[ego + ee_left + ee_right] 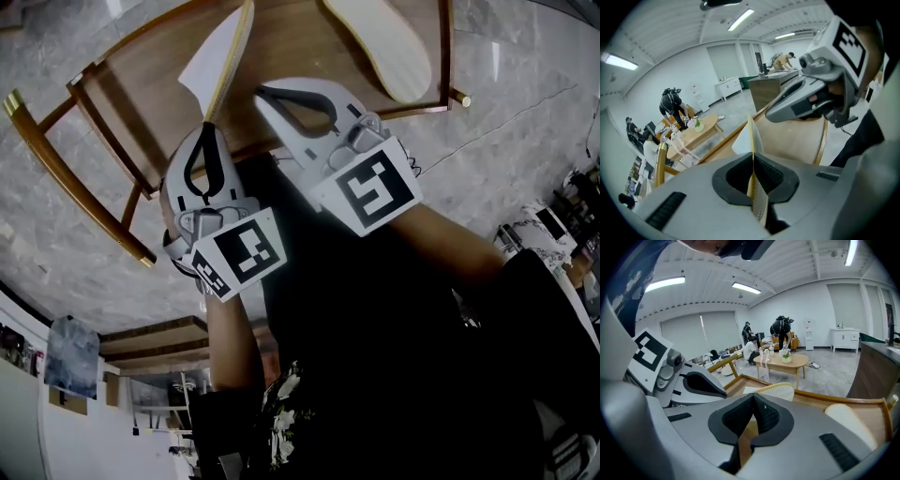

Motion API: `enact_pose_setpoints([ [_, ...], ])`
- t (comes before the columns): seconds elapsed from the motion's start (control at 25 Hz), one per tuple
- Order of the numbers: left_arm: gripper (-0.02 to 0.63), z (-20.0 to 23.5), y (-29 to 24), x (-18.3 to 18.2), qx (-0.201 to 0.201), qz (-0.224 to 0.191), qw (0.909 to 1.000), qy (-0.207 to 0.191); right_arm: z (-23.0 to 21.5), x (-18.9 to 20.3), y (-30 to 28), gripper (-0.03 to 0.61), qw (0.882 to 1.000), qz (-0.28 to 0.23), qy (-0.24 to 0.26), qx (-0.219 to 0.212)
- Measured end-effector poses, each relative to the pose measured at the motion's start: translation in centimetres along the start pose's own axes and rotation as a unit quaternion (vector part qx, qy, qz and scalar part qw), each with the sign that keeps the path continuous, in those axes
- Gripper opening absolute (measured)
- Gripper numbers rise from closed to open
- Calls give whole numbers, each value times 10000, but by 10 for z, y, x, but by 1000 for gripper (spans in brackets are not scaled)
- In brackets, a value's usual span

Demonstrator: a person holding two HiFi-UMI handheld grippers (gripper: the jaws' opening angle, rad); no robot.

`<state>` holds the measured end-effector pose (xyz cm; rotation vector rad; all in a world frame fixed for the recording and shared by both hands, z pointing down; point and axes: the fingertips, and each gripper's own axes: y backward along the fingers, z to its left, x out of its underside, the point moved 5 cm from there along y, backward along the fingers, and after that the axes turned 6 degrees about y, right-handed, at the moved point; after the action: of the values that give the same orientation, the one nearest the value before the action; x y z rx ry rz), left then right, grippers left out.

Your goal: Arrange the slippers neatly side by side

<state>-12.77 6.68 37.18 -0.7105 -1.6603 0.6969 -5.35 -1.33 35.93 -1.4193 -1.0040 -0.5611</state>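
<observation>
A cream slipper [222, 54] with a yellowish sole stands on edge over the wooden rack [141, 89]. My left gripper [206, 127] is shut on its heel end; in the left gripper view the thin sole [753, 140] runs straight between the pads. A second cream slipper [382, 42] lies flat, sole up, at the rack's far right. My right gripper [264, 96] hovers just right of the held slipper, shut with nothing in it. In the right gripper view the held slipper [777, 391] shows beyond the closed jaws [752, 401], and the other slipper [851, 423] lies at the right.
The rack has raised wooden rails and brass-tipped legs [13, 101] and stands on a grey marble floor [525, 84]. Far off are a low oval table [785, 363] and several people.
</observation>
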Motion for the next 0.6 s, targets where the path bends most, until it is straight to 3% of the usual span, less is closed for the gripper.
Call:
enact_pose_setpoints([
  [0.16, 11, -5, 0, 1, -3, 39, 9998, -184, -6, -4, -9, -2, 9997, -81, 195, 80],
  [0.36, 11, -9, -1, 3, -31, 88, 9991, -405, -12, -10, -24, 6, 9996, -262, -107, -42],
  [0.48, 11, -9, -2, 5, -34, 109, 9991, -410, -20, -12, -30, 112, 9992, -286, -165, 211],
  [0.6, 11, -11, -1, 6, -33, 119, 9987, -488, -25, -12, -35, 115, 9986, -303, -229, 379],
])
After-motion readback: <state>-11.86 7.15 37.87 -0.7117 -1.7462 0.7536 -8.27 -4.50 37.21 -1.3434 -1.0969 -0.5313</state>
